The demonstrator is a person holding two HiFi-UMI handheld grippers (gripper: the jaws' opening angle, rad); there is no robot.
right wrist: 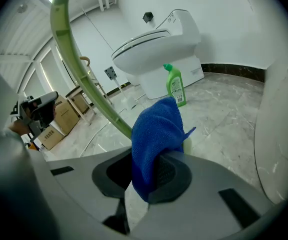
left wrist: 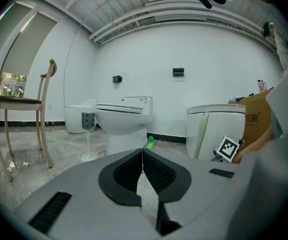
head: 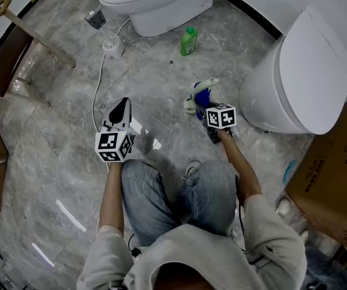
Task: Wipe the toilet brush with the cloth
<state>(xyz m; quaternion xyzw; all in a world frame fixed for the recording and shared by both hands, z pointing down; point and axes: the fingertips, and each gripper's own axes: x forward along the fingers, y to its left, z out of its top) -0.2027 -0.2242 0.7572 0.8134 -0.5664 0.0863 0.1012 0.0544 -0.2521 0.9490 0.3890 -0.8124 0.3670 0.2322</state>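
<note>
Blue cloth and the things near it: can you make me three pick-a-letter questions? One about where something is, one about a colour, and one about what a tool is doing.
1. Where is the green bottle?
A. Standing on the floor by the white toilet
B. On top of the toilet's lid
C. Held up in the air

2. What colour is the cloth?
A. Red
B. Blue
C. Yellow

3. How is the left tool?
A. Wide open
B. Clamped on the cloth
C. Shut, with nothing in it

Answers:
1. A, since the head view shows the bottle upright on the floor next to the toilet's base.
2. B, as the right gripper view shows it bright blue.
3. C, because its own view shows the jaws together and bare.
</note>
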